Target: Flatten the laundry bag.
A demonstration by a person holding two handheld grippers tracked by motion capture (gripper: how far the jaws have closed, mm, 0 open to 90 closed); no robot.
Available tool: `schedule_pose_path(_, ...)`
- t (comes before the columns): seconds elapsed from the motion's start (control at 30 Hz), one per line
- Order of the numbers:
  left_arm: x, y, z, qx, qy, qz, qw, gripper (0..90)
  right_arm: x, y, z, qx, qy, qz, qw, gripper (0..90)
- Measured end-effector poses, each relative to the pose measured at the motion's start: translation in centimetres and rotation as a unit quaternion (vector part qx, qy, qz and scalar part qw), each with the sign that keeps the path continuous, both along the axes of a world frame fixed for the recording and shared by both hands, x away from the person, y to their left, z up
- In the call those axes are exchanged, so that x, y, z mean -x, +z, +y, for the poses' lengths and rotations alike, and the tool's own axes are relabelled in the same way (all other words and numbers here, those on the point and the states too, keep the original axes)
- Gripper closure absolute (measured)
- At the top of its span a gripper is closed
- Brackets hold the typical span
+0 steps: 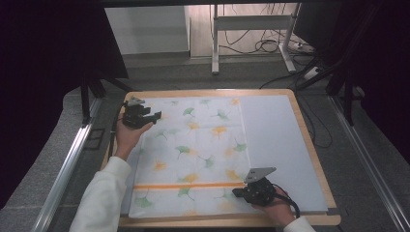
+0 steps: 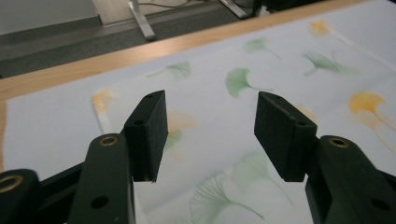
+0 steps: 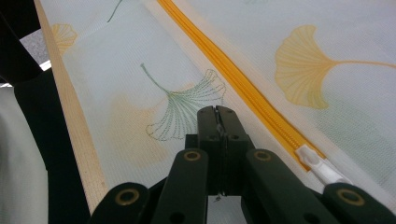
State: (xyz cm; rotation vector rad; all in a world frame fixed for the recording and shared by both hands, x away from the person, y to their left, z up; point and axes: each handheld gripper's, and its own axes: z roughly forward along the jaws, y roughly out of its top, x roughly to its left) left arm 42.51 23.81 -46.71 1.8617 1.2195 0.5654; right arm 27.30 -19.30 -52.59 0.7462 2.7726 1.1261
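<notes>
One mesh bag (image 1: 193, 154) printed with green and yellow ginkgo leaves lies flat on the tabletop (image 1: 309, 140), over a pale mat (image 1: 278, 145).

Left tool (image 1: 155, 116) at the bag's 10 o'clock corner, jaws standing apart, nothing between them; cloth lies below and beyond the pads in the left gripper view (image 2: 210, 135).

Right tool (image 1: 237, 192) at the bag's 5 o'clock edge, jaws pressed together. In the right gripper view (image 3: 218, 116) the tips sit on the mesh; a pinched fold cannot be made out.

One orange zipper (image 1: 183, 185) runs 9 to 3 o'clock across the bag's near end. One white zipper pull (image 3: 322, 168) lies just beside the right tool.

Bag's long axis: 12 to 6 o'clock.
</notes>
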Motion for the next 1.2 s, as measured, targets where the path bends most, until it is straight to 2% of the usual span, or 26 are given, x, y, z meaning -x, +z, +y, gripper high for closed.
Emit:
schedule_pose_path(0.07,1.3,0.2,-0.6,-0.005,-0.023,-0.003,0.9997,42.2,0.0,0.0,0.0,0.000,0.000,0.001,1.0000,88.9)
schedule_pose_path(0.13,1.8,0.2,-0.8,-0.005,-0.026,-0.005,0.9996,41.1,0.0,0.0,0.0,0.000,0.000,0.002,1.0000,88.9)
schedule_pose_path(0.2,2.8,0.3,-1.0,0.004,-0.031,-0.010,0.9995,39.4,-0.1,0.0,0.0,-0.001,0.000,0.004,1.0000,88.9)
schedule_pose_path(0.23,3.7,0.3,-1.3,0.012,-0.038,-0.011,0.9991,37.7,-0.1,0.0,0.0,0.000,0.001,0.003,1.0000,88.9)
schedule_pose_path(0.27,3.7,0.3,-1.3,0.012,-0.038,-0.011,0.9991,37.7,-0.1,0.0,0.0,0.000,0.001,0.003,1.0000,88.9)
schedule_pose_path(0.33,4.6,0.2,-1.6,0.012,-0.043,-0.015,0.9989,37.7,-0.1,0.0,0.0,0.001,0.001,0.004,1.0000,88.9)
schedule_pose_path(0.5,6.2,-0.4,-2.4,0.013,-0.057,-0.006,0.9983,37.4,-0.1,0.1,0.1,0.003,0.000,0.005,1.0000,89.0)
schedule_pose_path(0.77,8.6,-0.7,-2.9,0.032,-0.070,-0.004,0.9970,37.1,-0.1,0.2,0.2,0.008,-0.003,0.004,1.0000,89.0)
schedule_pose_path(1.0,10.2,-0.4,-3.5,0.039,-0.079,-0.008,0.9961,36.9,0.0,0.9,-0.8,-0.010,-0.017,-0.002,0.9998,89.1)
schedule_pose_path(1.2,11.7,-0.9,-5.5,0.029,-0.107,-0.013,0.9937,36.8,-0.2,1.6,-2.0,-0.027,-0.034,-0.012,0.9990,89.1)
